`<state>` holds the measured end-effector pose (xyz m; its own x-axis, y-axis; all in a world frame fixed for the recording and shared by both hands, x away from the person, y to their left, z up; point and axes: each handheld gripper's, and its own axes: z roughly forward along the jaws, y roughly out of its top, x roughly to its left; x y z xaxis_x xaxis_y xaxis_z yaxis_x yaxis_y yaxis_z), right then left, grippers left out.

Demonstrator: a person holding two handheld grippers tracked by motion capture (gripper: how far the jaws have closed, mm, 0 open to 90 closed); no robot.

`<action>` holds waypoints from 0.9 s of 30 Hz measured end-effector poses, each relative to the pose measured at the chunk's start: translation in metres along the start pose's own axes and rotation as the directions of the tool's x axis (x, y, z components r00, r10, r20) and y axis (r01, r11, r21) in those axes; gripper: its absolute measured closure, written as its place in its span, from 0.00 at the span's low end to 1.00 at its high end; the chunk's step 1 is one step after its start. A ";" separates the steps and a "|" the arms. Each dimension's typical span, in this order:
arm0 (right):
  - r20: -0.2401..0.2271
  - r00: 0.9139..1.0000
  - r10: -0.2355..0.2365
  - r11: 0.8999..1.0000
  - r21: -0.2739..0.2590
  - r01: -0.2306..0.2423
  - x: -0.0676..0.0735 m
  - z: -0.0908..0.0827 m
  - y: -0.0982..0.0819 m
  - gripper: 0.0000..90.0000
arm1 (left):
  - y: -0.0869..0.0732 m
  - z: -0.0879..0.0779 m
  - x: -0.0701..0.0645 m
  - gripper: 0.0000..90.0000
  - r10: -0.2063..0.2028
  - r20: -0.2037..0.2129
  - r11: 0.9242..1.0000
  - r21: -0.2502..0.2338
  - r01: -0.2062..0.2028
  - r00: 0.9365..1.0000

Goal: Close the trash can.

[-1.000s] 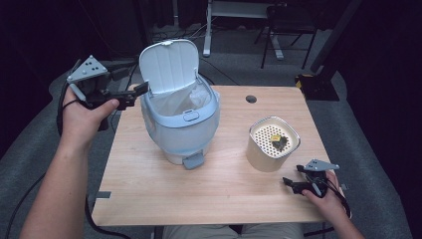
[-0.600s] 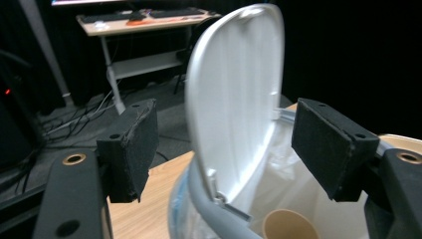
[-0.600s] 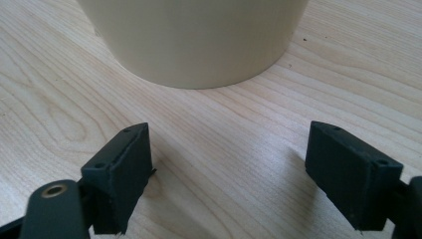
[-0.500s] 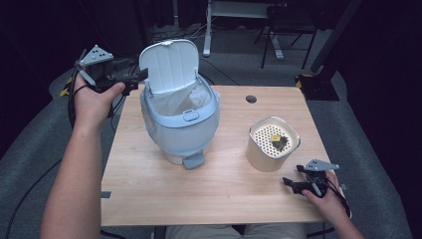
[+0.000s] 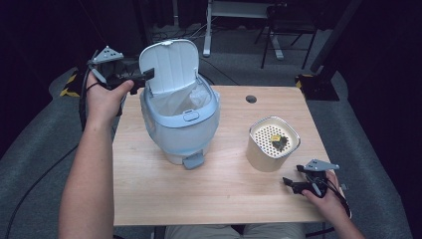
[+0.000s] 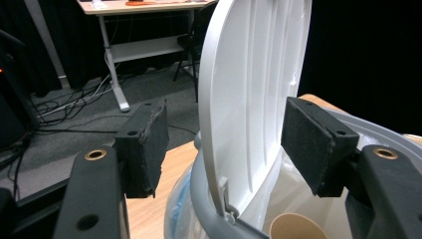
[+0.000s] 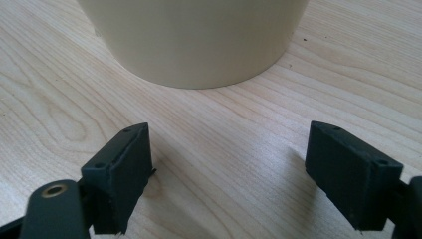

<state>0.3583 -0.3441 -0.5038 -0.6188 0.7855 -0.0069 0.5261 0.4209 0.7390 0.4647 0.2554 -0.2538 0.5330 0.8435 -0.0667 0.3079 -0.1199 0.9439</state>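
Right gripper [image 5: 293, 182] is resting on the wooden table [image 5: 209, 199] at the near right corner, jaws spread apart with nothing between them. Just beyond it a cream canister [image 5: 272, 144] is standing, perforated top with a dark scrap lying on it, well to the right of the bin.

The bin [image 5: 179, 119] is sitting mid-table toward the left edge: pale blue-grey rounded body, grey latch button on the front rim, grey foot pedal at its base, clear liner bag sagging inside (a brown paper cup [image 6: 297, 231] is lying down in it).

Its white ribbed lid [image 5: 169, 64] is standing upright, hinged at the back. Left gripper [image 5: 145, 75] is hovering at the lid's left edge; its jaws have just been closing, straddling the lid edge, pads not pressing on it, so nothing gripped.
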 end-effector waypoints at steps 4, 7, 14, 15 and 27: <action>0.000 1.000 0.000 1.000 0.000 0.000 0.000 0.000 0.000 0.21 | 0.000 0.000 -0.002 0.48 -0.022 0.079 0.999 -0.041 0.025 0.997; 0.000 1.000 0.000 1.000 0.000 0.000 0.000 0.000 0.000 0.21 | 0.001 -0.003 -0.004 0.47 0.012 0.090 0.999 -0.033 -0.009 0.996; 0.001 1.000 0.000 1.000 0.000 0.000 0.000 0.000 0.000 0.21 | -0.001 -0.010 -0.011 0.49 0.039 0.120 0.999 -0.031 -0.035 0.992; 0.001 1.000 0.000 1.000 0.000 0.000 0.000 0.000 0.000 0.21 | -0.001 -0.011 -0.012 0.49 0.044 0.124 0.999 -0.028 -0.041 0.991; 0.001 1.000 0.001 1.000 0.000 -0.001 0.000 0.000 0.000 0.21 | -0.013 -0.025 -0.029 0.48 0.075 0.236 0.996 -0.055 -0.064 0.969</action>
<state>0.3584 -0.3441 -0.5038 -0.6179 0.7862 -0.0071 0.5267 0.4206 0.7387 0.4253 0.2460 -0.2561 0.7256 0.6845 -0.0705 0.2297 -0.1444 0.9625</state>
